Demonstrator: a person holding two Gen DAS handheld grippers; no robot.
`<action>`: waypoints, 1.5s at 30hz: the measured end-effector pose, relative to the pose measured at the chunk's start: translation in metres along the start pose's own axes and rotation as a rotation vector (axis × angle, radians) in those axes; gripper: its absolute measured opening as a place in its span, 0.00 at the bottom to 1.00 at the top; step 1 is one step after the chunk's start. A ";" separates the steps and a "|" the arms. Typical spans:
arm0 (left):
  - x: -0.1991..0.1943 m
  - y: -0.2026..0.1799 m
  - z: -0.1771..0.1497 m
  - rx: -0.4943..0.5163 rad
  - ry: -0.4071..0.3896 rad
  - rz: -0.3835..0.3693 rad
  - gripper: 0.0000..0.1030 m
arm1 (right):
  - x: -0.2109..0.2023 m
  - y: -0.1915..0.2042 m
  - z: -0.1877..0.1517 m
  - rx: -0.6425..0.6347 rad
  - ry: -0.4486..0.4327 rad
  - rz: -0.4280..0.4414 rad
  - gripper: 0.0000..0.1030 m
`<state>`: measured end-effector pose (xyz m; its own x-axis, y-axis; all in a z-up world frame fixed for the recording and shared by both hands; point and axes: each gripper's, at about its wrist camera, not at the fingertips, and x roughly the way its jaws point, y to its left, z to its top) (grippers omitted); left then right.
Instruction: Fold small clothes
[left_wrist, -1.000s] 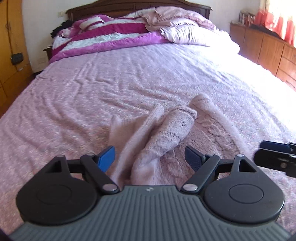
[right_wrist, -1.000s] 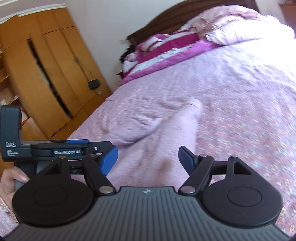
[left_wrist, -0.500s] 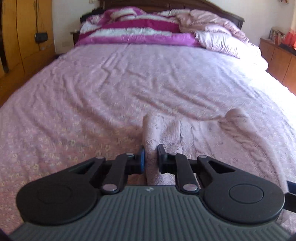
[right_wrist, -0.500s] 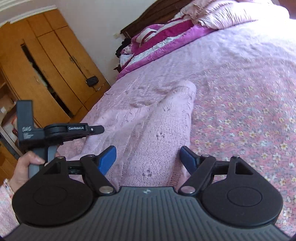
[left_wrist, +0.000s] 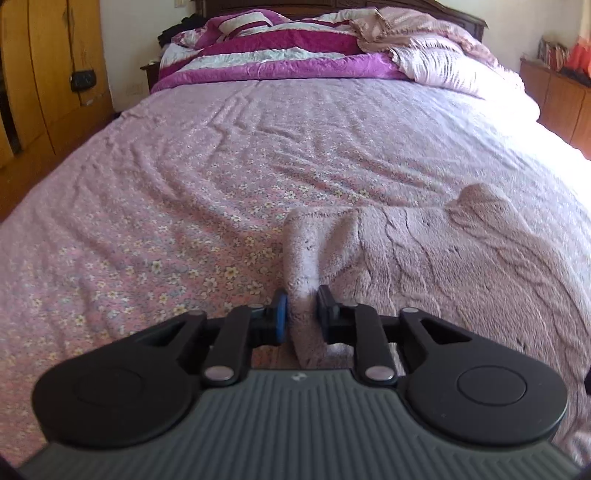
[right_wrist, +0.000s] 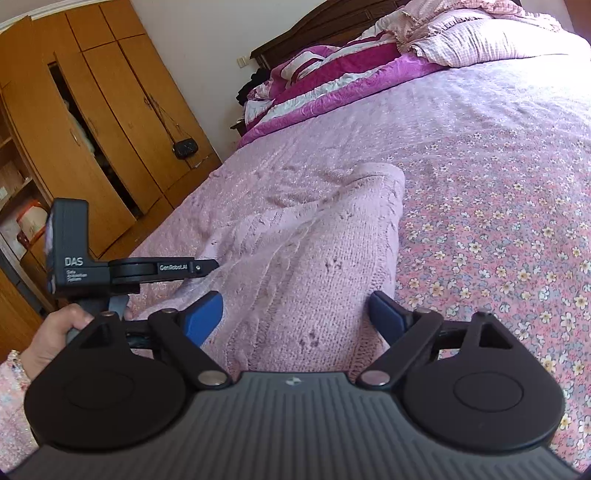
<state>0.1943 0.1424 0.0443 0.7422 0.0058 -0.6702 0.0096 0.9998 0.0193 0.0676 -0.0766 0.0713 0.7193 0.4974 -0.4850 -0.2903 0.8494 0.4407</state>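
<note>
Pinching a pink knit garment (left_wrist: 301, 258) fold, left jaws ease apart; right jaws widen.

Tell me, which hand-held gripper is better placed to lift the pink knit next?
Probably the left hand-held gripper: a fold of the knit sits between its fingers, though they're opening. The right is wide open above it.

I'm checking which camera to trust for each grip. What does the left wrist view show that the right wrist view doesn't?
Only the left wrist view shows the left tongs from behind, a raised fold of the pink knit garment between their opening jaws, plus a wooden dresser. Only the right wrist view shows the right tongs wide and opening over a flat stretch of knit, a hand gripping the left tongs' handle, and the wardrobe's doors. Both share the floral bedspread and striped quilt.
</note>
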 end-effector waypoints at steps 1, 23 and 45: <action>-0.002 -0.002 0.001 0.020 0.008 0.005 0.24 | 0.000 -0.001 -0.001 0.001 -0.001 -0.001 0.89; -0.045 0.021 -0.014 -0.263 0.143 -0.212 0.81 | -0.002 -0.051 0.008 0.310 0.012 0.006 0.98; -0.011 0.019 -0.036 -0.440 0.242 -0.460 0.48 | 0.062 -0.048 0.020 0.324 0.144 0.104 0.73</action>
<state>0.1625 0.1620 0.0254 0.5563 -0.4690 -0.6860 -0.0231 0.8165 -0.5769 0.1387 -0.0905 0.0349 0.5934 0.6172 -0.5166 -0.1252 0.7048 0.6983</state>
